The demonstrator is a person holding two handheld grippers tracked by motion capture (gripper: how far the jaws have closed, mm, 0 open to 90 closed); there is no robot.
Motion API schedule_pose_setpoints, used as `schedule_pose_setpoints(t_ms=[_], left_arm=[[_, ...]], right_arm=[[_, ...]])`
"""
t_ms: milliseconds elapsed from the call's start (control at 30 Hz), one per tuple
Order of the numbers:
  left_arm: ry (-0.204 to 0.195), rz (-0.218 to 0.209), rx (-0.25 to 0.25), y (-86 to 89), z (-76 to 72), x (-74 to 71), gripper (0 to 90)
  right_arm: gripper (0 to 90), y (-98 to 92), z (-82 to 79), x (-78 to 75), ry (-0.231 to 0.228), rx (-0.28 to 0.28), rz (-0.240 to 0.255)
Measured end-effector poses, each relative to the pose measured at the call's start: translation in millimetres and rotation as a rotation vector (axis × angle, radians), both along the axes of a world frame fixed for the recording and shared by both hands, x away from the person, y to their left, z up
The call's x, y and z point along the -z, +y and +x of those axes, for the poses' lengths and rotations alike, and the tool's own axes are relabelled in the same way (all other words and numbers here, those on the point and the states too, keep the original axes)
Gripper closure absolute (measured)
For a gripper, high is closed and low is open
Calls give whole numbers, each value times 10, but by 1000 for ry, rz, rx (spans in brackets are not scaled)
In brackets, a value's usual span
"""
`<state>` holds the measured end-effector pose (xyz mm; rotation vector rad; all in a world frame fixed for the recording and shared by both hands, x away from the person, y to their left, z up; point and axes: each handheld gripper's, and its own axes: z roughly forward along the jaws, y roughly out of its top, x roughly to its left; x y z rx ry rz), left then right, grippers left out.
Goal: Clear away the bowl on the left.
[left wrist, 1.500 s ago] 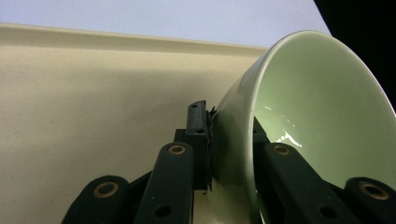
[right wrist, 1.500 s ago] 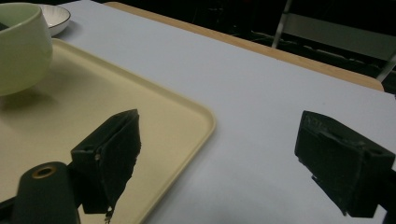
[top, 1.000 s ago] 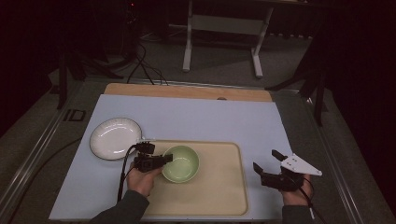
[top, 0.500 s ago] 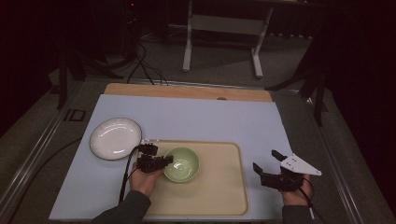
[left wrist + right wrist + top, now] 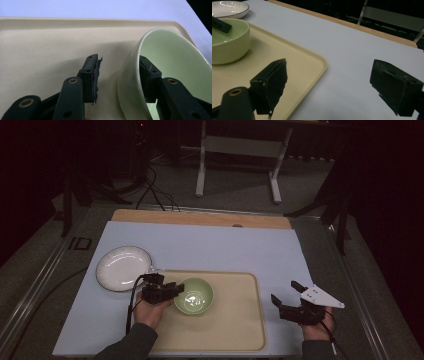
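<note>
Little has changed over the last second. On the blue table (image 5: 225, 245), the beige tray (image 5: 235, 330) lies as it did, the white plate (image 5: 123, 268) keeps its place, and the green bowl (image 5: 194, 295) has not moved or lifted. I judge that the grasp is still being prepared and the carrying has not begun.

The tray holds nothing but the bowl, which stands upright at about 9 o'clock from the tray's middle. The plate lies off the tray on the table, at about 10 o'clock from the bowl, and it is empty. The bowl is empty too.

The left gripper (image 5: 177, 289) remains at the bowl's 9 o'clock rim. Its jaws stand astride the wall, one inside the bowl and one outside. A gap shows at the outer jaw, so it does not pinch yet. The right gripper (image 5: 285, 291) hovers at 3 o'clock from the tray, spread wide and holding nothing.
</note>
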<state>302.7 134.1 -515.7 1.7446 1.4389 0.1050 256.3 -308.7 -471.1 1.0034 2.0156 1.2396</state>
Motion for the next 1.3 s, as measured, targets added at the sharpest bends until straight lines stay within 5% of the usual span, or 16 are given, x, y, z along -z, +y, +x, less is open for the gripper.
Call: schedule_pose_setpoints(t_ms=[400, 767, 1300], left_arm=[[-56, 4, 0, 115, -51, -177, 522], [-131, 60, -10, 308, -127, -412, 463], [-204, 160, -128, 718, -306, -585, 376]], right_arm=[[137, -7, -2, -5, 0, 1, 1], [137, -10, -4, -6, -3, 2, 3], [137, -16, -5, -8, -4, 7, 7]])
